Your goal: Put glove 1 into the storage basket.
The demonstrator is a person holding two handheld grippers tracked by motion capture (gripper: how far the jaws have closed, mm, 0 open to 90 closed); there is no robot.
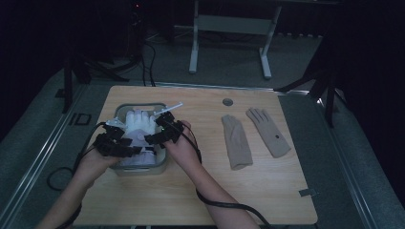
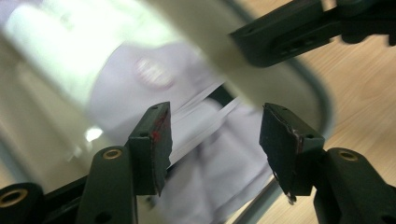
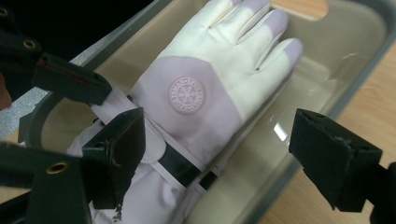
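A white and lavender glove (image 1: 138, 125) with a round snowflake badge lies palm-down in a shallow grey bin (image 1: 143, 170) at the table's left. In the right gripper view the glove (image 3: 205, 70) stretches away, fingers toward the bin's far wall (image 3: 327, 51). My right gripper (image 3: 219, 128) stands open over its cuff and black strap, with nothing between the jaws. My left gripper (image 2: 215, 130) is open too, jaws on either side of the blurred cuff (image 2: 219, 158). Both grippers (image 1: 125, 144) (image 1: 161, 135) hover close together above the bin.
Two beige gloves (image 1: 236, 140) (image 1: 268, 131) lie flat side by side on the right half of the wooden table (image 1: 191, 200). A round grommet (image 1: 228, 102) sits near the far edge. Cables trail from both hands toward the near edge.
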